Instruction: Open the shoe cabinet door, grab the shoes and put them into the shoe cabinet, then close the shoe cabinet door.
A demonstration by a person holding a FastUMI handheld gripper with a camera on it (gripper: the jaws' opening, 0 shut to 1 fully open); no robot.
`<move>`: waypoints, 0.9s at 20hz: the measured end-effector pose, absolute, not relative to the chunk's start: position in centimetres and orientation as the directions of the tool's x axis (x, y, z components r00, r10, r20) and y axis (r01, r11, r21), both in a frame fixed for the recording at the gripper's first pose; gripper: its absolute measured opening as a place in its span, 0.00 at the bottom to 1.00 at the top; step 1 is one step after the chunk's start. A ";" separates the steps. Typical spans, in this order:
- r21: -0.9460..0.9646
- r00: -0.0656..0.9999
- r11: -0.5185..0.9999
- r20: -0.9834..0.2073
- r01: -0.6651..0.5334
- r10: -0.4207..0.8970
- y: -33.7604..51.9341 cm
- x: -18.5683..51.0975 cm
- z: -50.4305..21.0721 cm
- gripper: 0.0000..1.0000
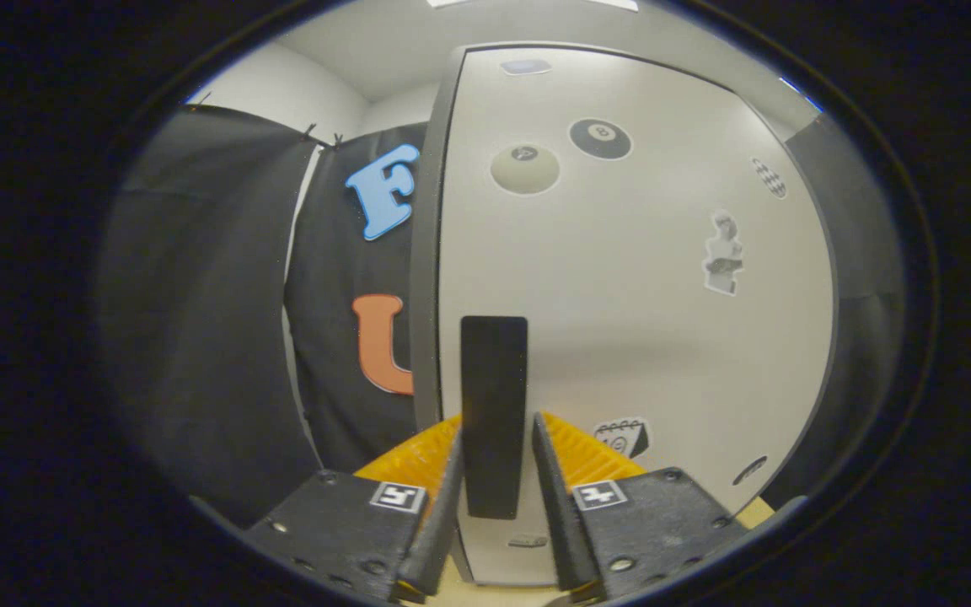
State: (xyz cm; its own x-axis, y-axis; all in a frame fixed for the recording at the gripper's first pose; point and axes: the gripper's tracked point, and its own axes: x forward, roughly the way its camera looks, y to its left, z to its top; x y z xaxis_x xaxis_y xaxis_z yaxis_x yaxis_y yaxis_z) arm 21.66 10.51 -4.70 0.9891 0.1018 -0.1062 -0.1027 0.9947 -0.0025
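Note:
The white shoe cabinet door [646,320] stands upright right in front of me and carries several stickers. Near its left edge runs a tall black handle [494,362]. My gripper [496,421] has one finger on each side of that handle, and both fingers rest against its sides, so it is shut on the handle. The lower part of the handle is held between the fingers, while its top rises above the fingertips. The door's grey left edge [426,278] shows as a narrow strip; I cannot tell whether the door is ajar.
Black cloth [199,337] of the booth wall hangs to the left of the cabinet, and more dark cloth [865,278] hangs to its right. A pale wooden surface [494,594] shows below the door between the fingers.

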 end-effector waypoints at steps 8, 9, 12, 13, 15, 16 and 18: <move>0.018 0.965 0.981 -0.176 -0.194 0.194 9.9 15.8 -4.6 0.33; 0.018 0.960 0.977 -0.180 -0.213 0.212 9.8 15.2 -4.8 0.33; 0.007 0.944 0.960 -0.182 -0.280 0.276 9.0 12.4 -4.5 0.33; 0.024 0.935 0.952 -0.183 -0.304 0.303 8.7 11.5 -4.4 0.33; 0.040 0.921 0.940 -0.192 -0.338 0.339 7.9 10.1 -4.4 0.33; 0.040 0.918 0.938 -0.197 -0.345 0.346 7.6 9.8 -4.4 0.33; 0.053 0.917 0.941 -0.211 -0.336 0.339 6.9 8.5 -4.2 0.33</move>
